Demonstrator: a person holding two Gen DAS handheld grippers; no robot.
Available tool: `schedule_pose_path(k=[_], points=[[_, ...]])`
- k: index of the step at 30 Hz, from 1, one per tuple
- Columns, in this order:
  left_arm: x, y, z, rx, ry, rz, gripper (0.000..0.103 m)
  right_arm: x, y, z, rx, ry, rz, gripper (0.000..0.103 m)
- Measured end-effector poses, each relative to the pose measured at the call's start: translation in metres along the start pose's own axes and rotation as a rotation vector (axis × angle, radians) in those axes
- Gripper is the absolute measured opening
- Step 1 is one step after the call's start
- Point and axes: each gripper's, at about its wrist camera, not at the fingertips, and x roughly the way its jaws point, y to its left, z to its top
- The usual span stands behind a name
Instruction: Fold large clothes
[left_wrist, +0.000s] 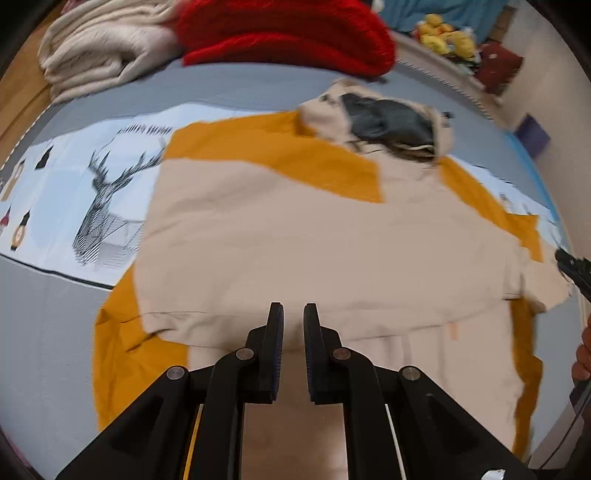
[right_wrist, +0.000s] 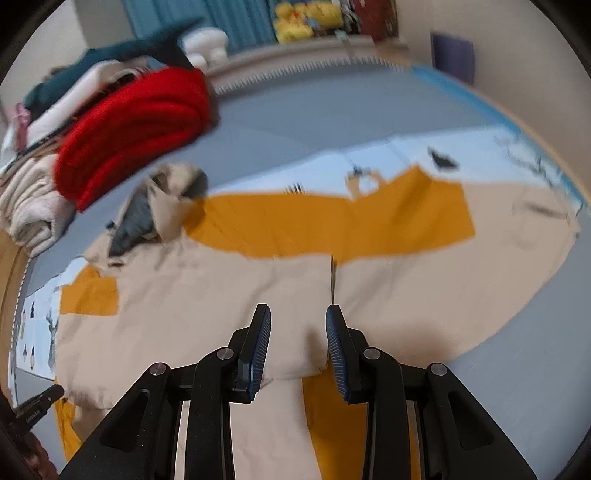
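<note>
A large beige and mustard hooded jacket (left_wrist: 295, 240) lies spread flat on a bed, with its dark-lined hood (left_wrist: 388, 125) at the far end. My left gripper (left_wrist: 293, 314) hovers over the near beige part. Its fingers stand almost together with only a narrow slit, and nothing is between them. In the right wrist view the same jacket (right_wrist: 221, 302) runs across the bed, hood (right_wrist: 159, 210) to the left. My right gripper (right_wrist: 298, 314) hangs open above a folded beige edge, holding nothing. Each gripper shows at the other view's edge: right gripper (left_wrist: 574, 269), left gripper (right_wrist: 37, 402).
The bed cover (left_wrist: 55, 314) is grey with a pale blue deer-print band (left_wrist: 107, 206). A red knit (left_wrist: 288, 33) and cream folded clothes (left_wrist: 103, 55) are piled at the far side. Yellow plush toys (right_wrist: 306, 18) sit behind the bed. A hand (left_wrist: 583, 354) shows at the right edge.
</note>
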Motion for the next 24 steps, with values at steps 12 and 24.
schedule_pose_path(k=[12, 24], points=[[-0.018, -0.069, -0.017, 0.137, -0.094, 0.002, 0.009, -0.059, -0.034, 0.003, 0.006, -0.161, -0.03, 0.033], [-0.009, -0.072, -0.013, 0.116, -0.081, -0.015, 0.009, -0.06, -0.12, 0.029, 0.058, -0.159, -0.079, 0.033]])
